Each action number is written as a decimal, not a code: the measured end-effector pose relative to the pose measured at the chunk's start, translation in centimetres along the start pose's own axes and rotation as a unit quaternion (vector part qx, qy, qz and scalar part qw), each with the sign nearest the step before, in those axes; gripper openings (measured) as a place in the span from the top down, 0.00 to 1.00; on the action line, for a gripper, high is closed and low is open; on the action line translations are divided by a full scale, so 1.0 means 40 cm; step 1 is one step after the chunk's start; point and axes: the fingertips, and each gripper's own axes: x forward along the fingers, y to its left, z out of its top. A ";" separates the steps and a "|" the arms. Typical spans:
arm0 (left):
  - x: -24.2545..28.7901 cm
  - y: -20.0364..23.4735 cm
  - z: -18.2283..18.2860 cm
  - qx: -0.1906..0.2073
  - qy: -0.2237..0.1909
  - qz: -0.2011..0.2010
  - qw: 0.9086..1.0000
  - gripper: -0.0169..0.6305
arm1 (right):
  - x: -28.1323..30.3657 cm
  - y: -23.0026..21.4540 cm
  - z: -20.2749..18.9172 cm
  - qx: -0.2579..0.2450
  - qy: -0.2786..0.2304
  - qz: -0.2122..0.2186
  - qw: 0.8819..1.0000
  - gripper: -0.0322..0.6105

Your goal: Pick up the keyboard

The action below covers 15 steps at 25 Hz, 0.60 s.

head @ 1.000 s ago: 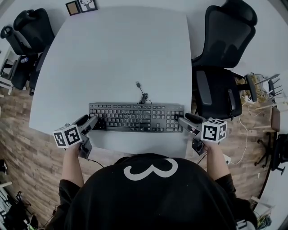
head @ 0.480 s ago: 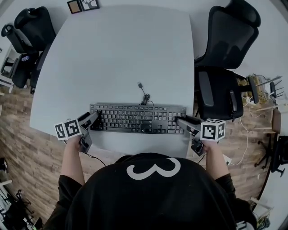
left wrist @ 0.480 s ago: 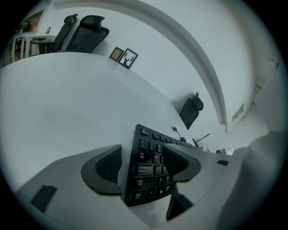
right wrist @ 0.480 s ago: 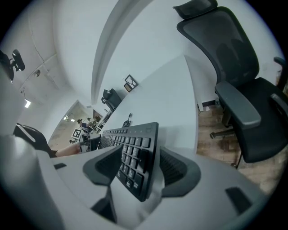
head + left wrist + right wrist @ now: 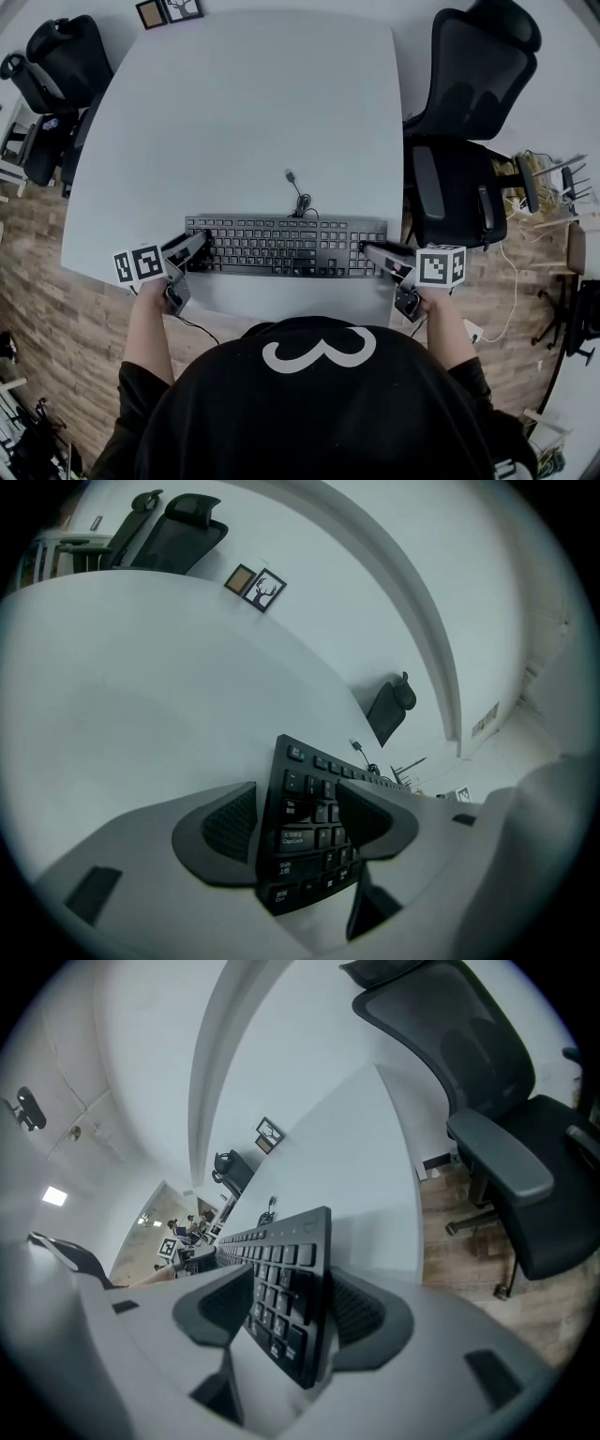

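A black keyboard (image 5: 286, 247) lies across the near part of the white table (image 5: 244, 103), its loose cable and USB plug (image 5: 294, 190) trailing away behind it. My left gripper (image 5: 197, 251) is shut on the keyboard's left end: in the left gripper view one pad sits under the keyboard (image 5: 305, 789) and the other over the keys. My right gripper (image 5: 367, 253) is shut on the right end, and in the right gripper view the keyboard (image 5: 281, 1274) stands edge-on between the pads. Whether the keyboard is off the table I cannot tell.
A black office chair (image 5: 469, 84) stands close to the table's right side, another (image 5: 56, 66) at the far left corner. Two small picture frames (image 5: 169, 11) sit at the table's far edge. The table's front edge runs just below the keyboard, over wood floor.
My left gripper moved in and to the right and closed on the keyboard's left end. My right gripper edged left onto the right end. The keyboard has hardly moved.
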 end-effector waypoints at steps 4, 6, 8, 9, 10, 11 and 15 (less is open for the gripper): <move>0.009 -0.016 -0.006 0.010 0.011 -0.005 1.000 0.55 | 0.001 0.007 -0.001 0.005 0.001 -0.001 1.000 0.56; 0.011 -0.017 -0.010 0.026 0.020 0.005 0.999 0.57 | 0.002 0.004 0.000 0.006 0.000 -0.009 1.000 0.57; 0.012 -0.015 -0.011 0.034 0.025 0.013 0.999 0.58 | 0.003 -0.006 0.001 0.007 0.002 -0.024 1.000 0.62; 0.013 -0.014 -0.010 0.034 0.025 0.015 0.999 0.58 | 0.003 -0.012 0.001 0.006 0.002 -0.032 0.999 0.65; 0.012 -0.013 -0.010 0.033 0.024 0.017 0.999 0.58 | 0.003 -0.015 0.001 0.004 0.002 -0.039 0.999 0.67; 0.012 -0.012 -0.010 0.031 0.023 0.019 0.999 0.59 | 0.004 -0.016 0.000 0.004 0.002 -0.042 0.999 0.68; 0.008 -0.013 -0.011 0.030 0.018 0.024 0.999 0.58 | 0.002 -0.012 -0.001 0.005 0.001 -0.047 0.999 0.67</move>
